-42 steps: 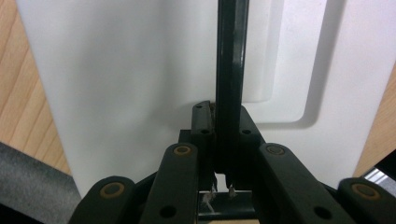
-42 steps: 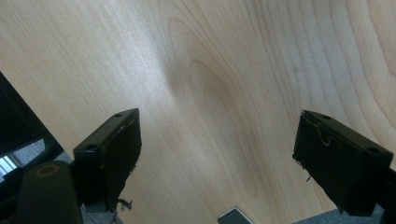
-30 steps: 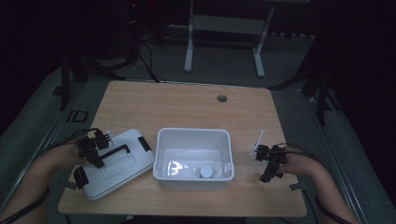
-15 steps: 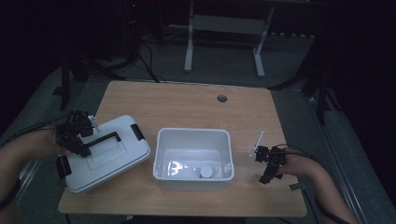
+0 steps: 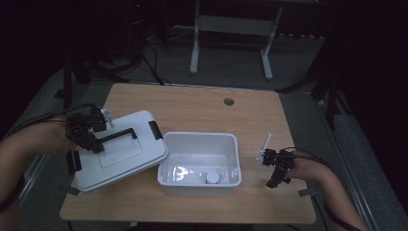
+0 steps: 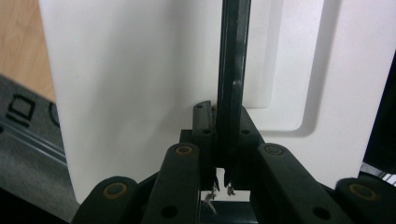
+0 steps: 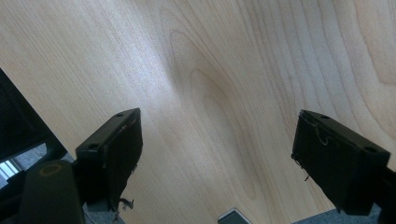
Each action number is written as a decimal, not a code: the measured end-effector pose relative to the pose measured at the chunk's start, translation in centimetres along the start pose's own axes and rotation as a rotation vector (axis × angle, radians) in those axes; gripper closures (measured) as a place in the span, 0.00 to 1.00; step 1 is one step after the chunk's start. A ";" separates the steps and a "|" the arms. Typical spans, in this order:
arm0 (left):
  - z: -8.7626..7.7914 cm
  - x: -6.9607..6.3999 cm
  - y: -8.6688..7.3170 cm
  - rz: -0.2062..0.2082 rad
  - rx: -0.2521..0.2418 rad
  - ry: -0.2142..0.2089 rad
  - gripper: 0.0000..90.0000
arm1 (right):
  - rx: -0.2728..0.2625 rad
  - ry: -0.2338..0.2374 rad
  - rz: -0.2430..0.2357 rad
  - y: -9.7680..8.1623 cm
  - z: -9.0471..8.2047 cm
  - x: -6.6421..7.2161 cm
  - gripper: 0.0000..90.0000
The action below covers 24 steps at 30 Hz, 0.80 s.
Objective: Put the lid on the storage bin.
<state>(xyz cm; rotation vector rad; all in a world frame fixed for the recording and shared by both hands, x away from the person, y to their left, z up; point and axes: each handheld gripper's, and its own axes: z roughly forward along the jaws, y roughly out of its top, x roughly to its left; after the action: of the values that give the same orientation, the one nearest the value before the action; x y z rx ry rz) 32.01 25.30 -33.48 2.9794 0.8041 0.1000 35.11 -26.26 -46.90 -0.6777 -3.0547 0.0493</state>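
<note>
Lid [image 5: 120, 154], white with a black handle [image 5: 118, 135] and black latches at its ends, sits at the left of the bench [image 5: 202, 106], tilted, its far-left part apparently lifted. The left gripper [image 5: 94, 139] has its jaws clenched on that handle; in the left gripper view the thin black bar [image 6: 232, 93] runs straight between the two pads. Just right of the lid stands an open white bin [image 5: 199, 163], with a small round white object [image 5: 212, 177] on its floor near the front wall. Well to the right, the right gripper [image 5: 276, 166] hovers low over bare wood, jaws released and spread wide with nothing between them [image 7: 217, 163].
</note>
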 end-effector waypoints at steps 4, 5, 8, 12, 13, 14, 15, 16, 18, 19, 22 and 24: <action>-0.1 -0.4 1.6 0.027 -0.007 -0.010 0.93 | 0.001 0.001 -0.004 0.0 0.1 0.0 0.18; -0.1 -0.6 2.1 0.042 -0.008 -0.015 0.93 | 0.001 0.002 -0.003 0.1 0.1 0.0 0.18; -0.2 -1.0 3.4 0.070 -0.010 -0.015 0.93 | -0.004 -0.002 -0.001 0.1 0.1 0.0 0.18; -0.3 -1.5 5.3 0.108 -0.016 -0.015 0.93 | -0.013 -0.004 0.000 0.1 0.1 0.0 0.18; -0.3 -1.7 5.7 0.119 -0.019 -0.012 0.93 | -0.012 -0.004 -0.002 0.2 0.2 0.0 0.18; -0.3 -1.8 6.3 0.128 -0.020 -0.008 0.93 | -0.011 -0.004 -0.002 0.2 0.2 0.0 0.18; -0.2 -1.9 6.7 0.135 -0.021 -0.014 0.93 | -0.011 -0.003 -0.005 0.2 0.2 0.0 0.18; -0.2 -2.1 7.1 0.148 -0.023 -0.009 0.93 | -0.009 -0.003 -0.007 0.2 0.3 0.0 0.18; -0.2 -2.3 8.0 0.164 -0.027 -0.003 0.93 | -0.009 -0.007 -0.010 0.2 0.3 0.0 0.18; -0.2 -2.5 8.5 0.175 -0.029 -0.005 0.93 | -0.013 -0.011 -0.009 0.2 0.3 0.0 0.18; -0.2 -2.9 10.1 0.204 -0.030 -0.011 0.93 | -0.021 -0.014 -0.004 0.1 0.1 -0.1 0.18; -0.2 -3.4 11.1 0.232 -0.029 -0.014 0.93 | -0.022 -0.015 -0.002 0.1 0.0 -0.1 0.18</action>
<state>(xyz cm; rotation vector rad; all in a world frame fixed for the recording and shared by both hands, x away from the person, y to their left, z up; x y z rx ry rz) 34.65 14.05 -32.66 3.0289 0.4485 0.0999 35.21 -26.24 -46.92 -0.6788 -3.0745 0.0211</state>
